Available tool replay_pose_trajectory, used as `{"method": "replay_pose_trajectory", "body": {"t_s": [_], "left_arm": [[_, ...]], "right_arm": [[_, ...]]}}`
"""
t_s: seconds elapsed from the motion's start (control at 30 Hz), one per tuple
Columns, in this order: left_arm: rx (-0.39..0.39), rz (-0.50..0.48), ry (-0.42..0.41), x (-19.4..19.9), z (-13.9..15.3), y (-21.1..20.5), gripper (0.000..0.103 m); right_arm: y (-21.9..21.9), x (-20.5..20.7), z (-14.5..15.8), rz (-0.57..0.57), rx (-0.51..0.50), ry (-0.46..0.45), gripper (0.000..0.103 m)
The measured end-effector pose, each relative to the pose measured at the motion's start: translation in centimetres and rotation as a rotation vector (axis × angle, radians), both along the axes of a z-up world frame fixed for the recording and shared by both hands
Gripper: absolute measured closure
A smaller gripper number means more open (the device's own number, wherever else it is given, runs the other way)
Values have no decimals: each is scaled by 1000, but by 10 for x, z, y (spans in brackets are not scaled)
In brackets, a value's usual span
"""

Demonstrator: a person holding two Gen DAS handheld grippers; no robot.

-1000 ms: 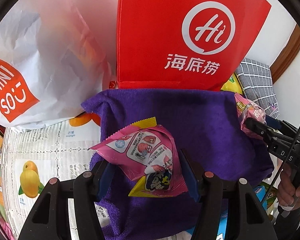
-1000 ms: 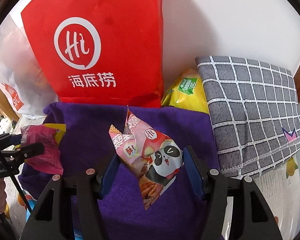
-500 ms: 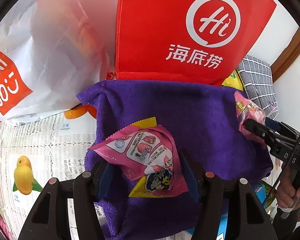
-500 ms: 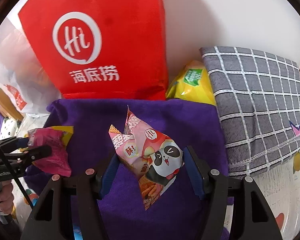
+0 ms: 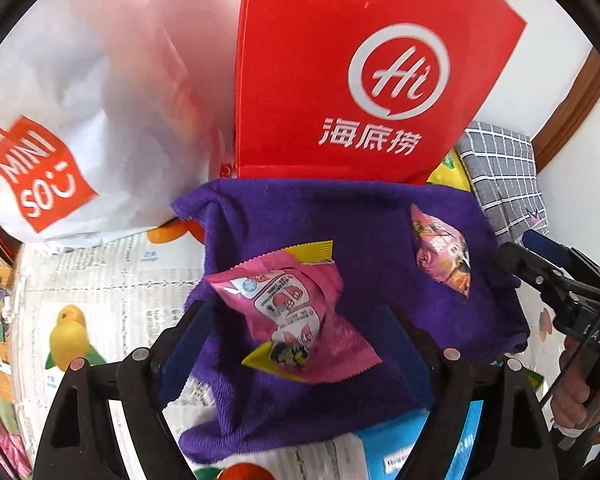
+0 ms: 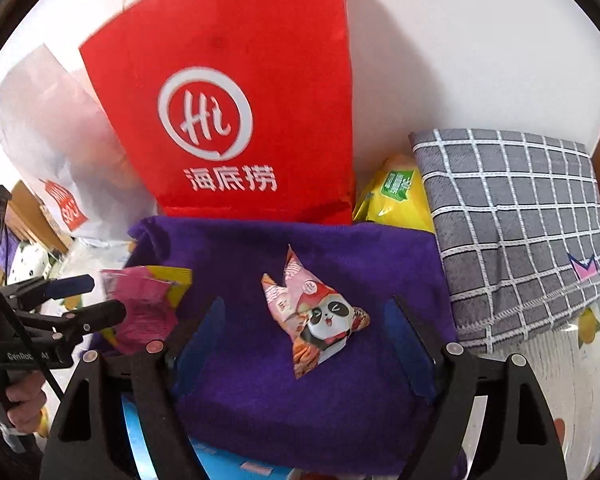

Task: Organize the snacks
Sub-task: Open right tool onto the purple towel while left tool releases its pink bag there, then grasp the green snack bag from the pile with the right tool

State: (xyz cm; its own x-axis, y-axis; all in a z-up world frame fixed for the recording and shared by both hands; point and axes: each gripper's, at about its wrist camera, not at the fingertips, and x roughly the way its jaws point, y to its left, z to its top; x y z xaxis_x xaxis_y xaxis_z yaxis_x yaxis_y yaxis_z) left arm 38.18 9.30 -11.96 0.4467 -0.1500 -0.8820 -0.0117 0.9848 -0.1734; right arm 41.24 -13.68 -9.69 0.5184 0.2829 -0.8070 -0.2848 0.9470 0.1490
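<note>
A pink snack packet (image 5: 296,316) with yellow ends lies on the purple cloth (image 5: 364,232), loose between the spread fingers of my open left gripper (image 5: 296,344). It also shows in the right wrist view (image 6: 144,308). A pink panda snack packet (image 6: 316,316) lies on the cloth between the spread fingers of my open right gripper (image 6: 308,340). It also shows in the left wrist view (image 5: 440,256), left of the right gripper's fingers (image 5: 540,276).
A red Hi bag (image 6: 236,120) stands behind the cloth. A white Miniso bag (image 5: 60,120) stands at its left. A yellow snack bag (image 6: 396,200) and a grey checked cushion (image 6: 516,224) lie at the right. A fruit-print tablecloth (image 5: 100,300) covers the table.
Both grippers have opened and let go of their packets. The two packets now lie on the purple cloth. Both grippers have drawn back a little.
</note>
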Motion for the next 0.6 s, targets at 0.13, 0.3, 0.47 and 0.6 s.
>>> {"method": "replay_pose_trajectory", "body": {"t_s": [0.13, 0.3, 0.47, 0.6], "left_arm": [[3, 1, -34, -17, 18, 1, 18], [-23, -9, -94, -49, 42, -2, 18], [-47, -23, -129, -78, 59, -11, 19], [-55, -22, -207, -110, 72, -14, 19]], "right_arm": [[-4, -24, 18, -15, -16, -48, 19], [-13, -57, 36, -56, -51, -80, 18], [-21, -90, 49, -65, -83, -108, 18], [-31, -120, 55, -62, -46, -142, 18]]}}
